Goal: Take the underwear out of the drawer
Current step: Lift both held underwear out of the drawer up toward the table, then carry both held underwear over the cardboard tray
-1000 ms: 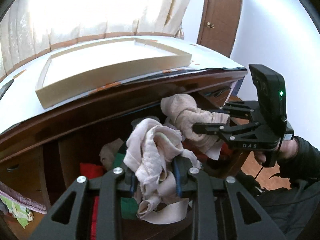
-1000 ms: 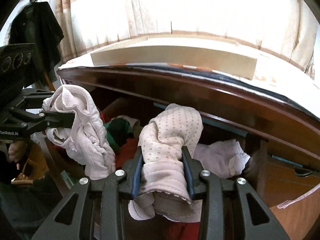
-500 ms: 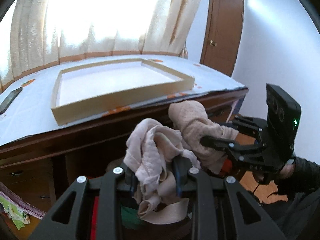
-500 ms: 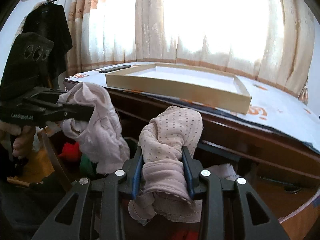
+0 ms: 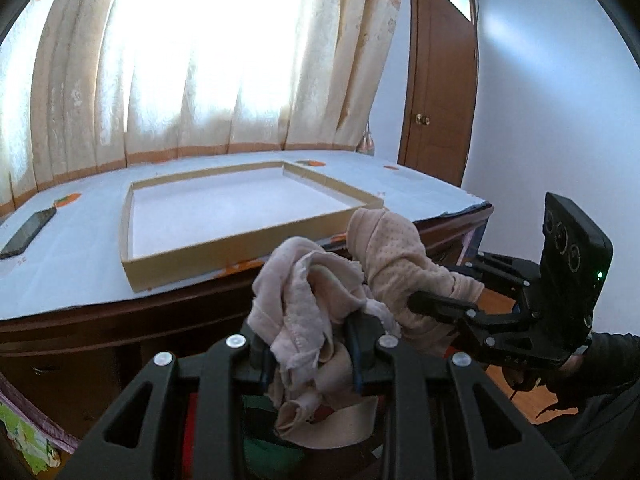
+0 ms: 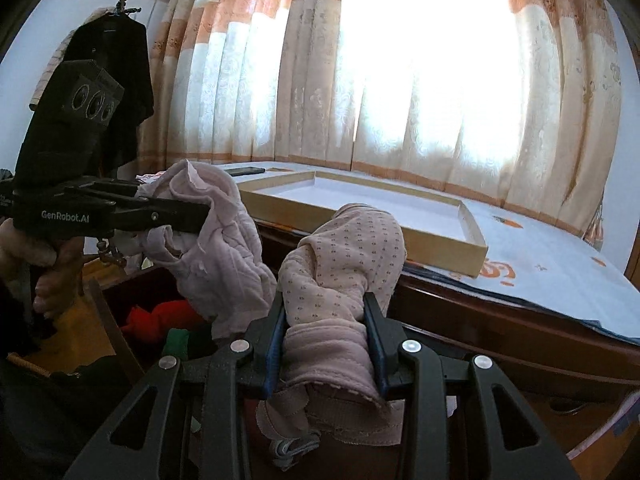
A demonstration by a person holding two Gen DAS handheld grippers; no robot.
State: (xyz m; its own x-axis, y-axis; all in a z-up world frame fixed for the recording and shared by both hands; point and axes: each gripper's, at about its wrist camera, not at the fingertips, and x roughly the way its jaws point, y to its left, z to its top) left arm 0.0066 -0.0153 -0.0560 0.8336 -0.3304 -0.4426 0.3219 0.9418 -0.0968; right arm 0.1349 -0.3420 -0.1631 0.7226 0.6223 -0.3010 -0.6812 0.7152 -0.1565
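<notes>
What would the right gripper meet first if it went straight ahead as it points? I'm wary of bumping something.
Probably the shallow cardboard tray on the desk: the right gripper, shut on dotted underwear, points at its near wall. Depth is unclear.

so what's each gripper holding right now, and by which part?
Left gripper: plain pink underwear, pinched mid-bunch. Right gripper: dotted pink underwear, clamped near its lower end, waistband hanging below.

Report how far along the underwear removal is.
Done: both pieces are lifted above the drawer. In hand: the left claw grips the plain pinkish underwear, and the right claw grips the dotted underwear. Left: set them down, probably in the shallow box on the tabletop; red and green clothes remain in the drawer.
</notes>
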